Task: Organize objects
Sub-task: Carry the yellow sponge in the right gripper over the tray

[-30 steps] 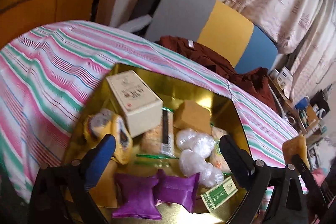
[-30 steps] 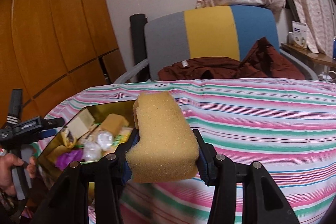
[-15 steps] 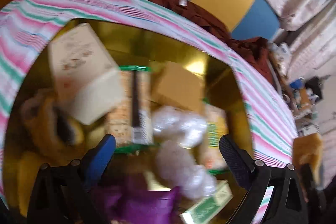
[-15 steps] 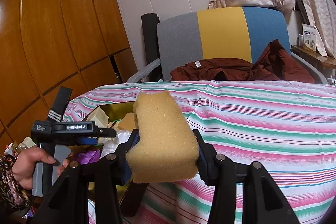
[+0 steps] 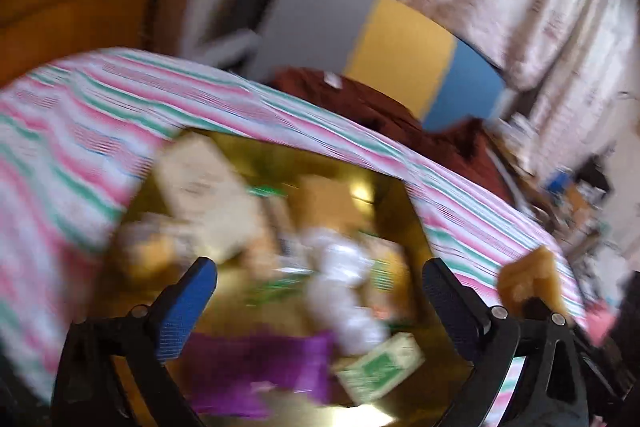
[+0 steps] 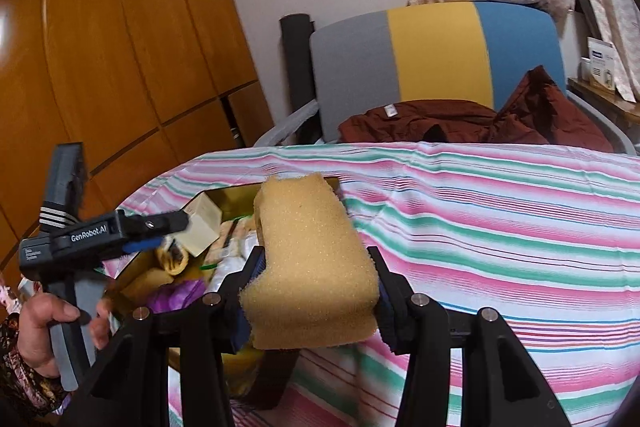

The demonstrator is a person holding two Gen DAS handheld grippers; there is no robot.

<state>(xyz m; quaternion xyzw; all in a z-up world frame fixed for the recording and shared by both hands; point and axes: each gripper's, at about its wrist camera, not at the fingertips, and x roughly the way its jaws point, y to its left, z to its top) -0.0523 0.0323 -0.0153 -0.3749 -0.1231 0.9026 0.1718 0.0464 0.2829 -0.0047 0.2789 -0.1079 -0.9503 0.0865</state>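
My right gripper [image 6: 316, 279] is shut on a yellow sponge [image 6: 312, 263] and holds it above the striped tablecloth [image 6: 500, 211], just right of the gold tray [image 6: 228, 193]. The sponge also shows at the right of the left wrist view [image 5: 532, 283]. My left gripper [image 5: 316, 287] is open and empty, hovering over the gold tray [image 5: 384, 195]. The tray holds a cream box [image 5: 204, 187], white wrapped lumps [image 5: 340, 279], purple pouches [image 5: 256, 367], a green-and-white packet [image 5: 380, 367] and a tan block [image 5: 324, 199]. The left wrist view is blurred.
A grey, yellow and blue chair [image 6: 436, 63] with a dark red garment [image 6: 460, 123] stands behind the table. Wooden panels [image 6: 100, 47] are at the left. A shelf with boxes [image 6: 600, 63] is at the far right, curtains behind.
My left gripper dipped close over the tray, then pulled back up, still open. My right gripper has kept its hold on the sponge and shifted slightly towards the tray.
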